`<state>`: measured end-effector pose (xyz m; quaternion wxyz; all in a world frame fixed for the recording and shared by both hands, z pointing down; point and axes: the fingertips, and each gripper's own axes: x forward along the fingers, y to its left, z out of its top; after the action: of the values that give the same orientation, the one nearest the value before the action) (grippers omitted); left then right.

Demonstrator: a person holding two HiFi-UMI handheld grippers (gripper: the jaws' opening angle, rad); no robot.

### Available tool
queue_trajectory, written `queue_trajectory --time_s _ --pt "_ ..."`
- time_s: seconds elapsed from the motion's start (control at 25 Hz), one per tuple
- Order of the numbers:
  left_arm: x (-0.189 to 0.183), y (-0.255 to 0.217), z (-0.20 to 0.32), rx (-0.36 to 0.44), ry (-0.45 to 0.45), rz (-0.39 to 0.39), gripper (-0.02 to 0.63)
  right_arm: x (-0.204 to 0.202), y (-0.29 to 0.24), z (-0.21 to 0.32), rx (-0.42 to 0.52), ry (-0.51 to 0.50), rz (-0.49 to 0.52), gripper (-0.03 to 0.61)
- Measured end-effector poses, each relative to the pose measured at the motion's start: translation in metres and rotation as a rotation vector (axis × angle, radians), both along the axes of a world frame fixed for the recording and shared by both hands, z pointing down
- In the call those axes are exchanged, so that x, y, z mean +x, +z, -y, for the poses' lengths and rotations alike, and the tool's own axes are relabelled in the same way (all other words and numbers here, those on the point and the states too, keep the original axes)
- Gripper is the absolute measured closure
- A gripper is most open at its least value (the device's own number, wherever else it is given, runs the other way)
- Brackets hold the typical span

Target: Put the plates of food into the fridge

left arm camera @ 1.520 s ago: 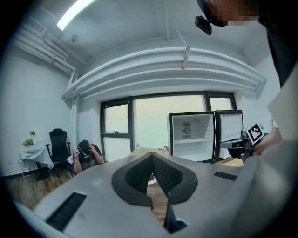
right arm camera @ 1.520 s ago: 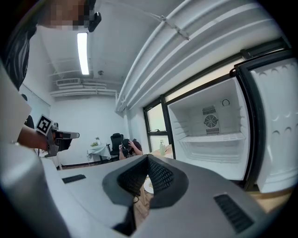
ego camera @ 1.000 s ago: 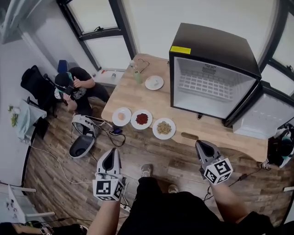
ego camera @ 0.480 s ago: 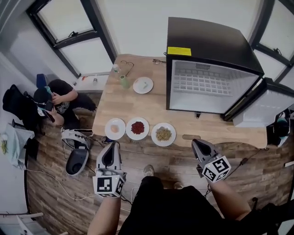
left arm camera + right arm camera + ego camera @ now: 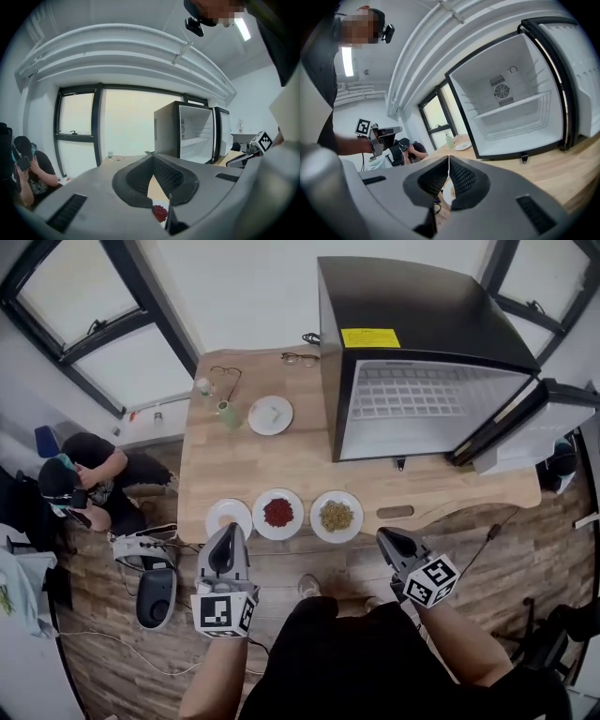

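Three plates stand in a row near the wooden table's [image 5: 431, 493] front edge: one with an egg [image 5: 229, 517], one with red food [image 5: 277, 513], one with grains [image 5: 336, 516]. A fourth white plate [image 5: 270, 414] sits farther back. The black fridge [image 5: 422, 399] stands open on the table, its white inside bare. My left gripper [image 5: 228, 534] hovers just short of the egg plate, shut and holding nothing; the red food [image 5: 160, 213] shows under its tips [image 5: 151, 159]. My right gripper [image 5: 384, 537], shut and holding nothing, is at the table edge right of the grain plate and faces the fridge [image 5: 511, 103].
The fridge door [image 5: 548, 427] hangs open to the right. A green bottle [image 5: 228, 414] and glasses [image 5: 298, 358] lie at the table's back. A person [image 5: 89, 479] sits on the floor at left, beside a grey device [image 5: 155, 592] and cables.
Both grippers have come forward and slightly down toward the table's front edge. The table and fridge now sit closer and more centred in the head view.
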<state>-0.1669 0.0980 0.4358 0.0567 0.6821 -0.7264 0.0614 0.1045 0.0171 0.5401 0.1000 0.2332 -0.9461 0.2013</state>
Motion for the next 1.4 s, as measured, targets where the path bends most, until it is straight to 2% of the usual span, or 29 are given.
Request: queue_trajectory --time_s 0.16,0.28,0.52,0.68,0.84,1.08,1.32,1.36,1.4 --pt "-0.012 0.015 0.018 -0.018 0.071 0.003 0.609 -0.013 0.031 -0.006 -0.053 0.056 -0.04 0.556" --pt "-0.018 0.022 0.028 -0.029 0.121 0.009 0.609 -0.017 0.052 -0.011 -0.131 0.117 -0.007 0.555" --pt "-0.026 0.029 0.047 -0.05 0.202 0.037 0.609 -0.01 0.108 -0.012 -0.335 0.304 0.052 0.554" --pt "-0.032 0.031 0.056 -0.06 0.222 0.048 0.609 -0.013 0.136 -0.015 -0.399 0.346 0.057 0.549" --pt "-0.036 0.035 0.057 -0.082 0.237 0.061 0.609 -0.017 0.168 -0.017 -0.532 0.4 0.118 0.454" --pt "-0.048 0.036 0.054 -0.099 0.226 0.083 0.609 -0.02 0.203 -0.011 -0.681 0.502 0.235 0.408" --pt "-0.053 0.029 0.051 -0.099 0.215 0.098 0.609 -0.037 0.208 -0.003 -0.83 0.525 0.364 0.411" --pt "-0.054 0.027 0.051 -0.096 0.215 0.103 0.609 -0.04 0.206 -0.001 -0.834 0.523 0.372 0.437" --pt "-0.055 0.026 0.05 -0.093 0.214 0.107 0.609 -0.043 0.202 0.001 -0.83 0.519 0.379 0.509"
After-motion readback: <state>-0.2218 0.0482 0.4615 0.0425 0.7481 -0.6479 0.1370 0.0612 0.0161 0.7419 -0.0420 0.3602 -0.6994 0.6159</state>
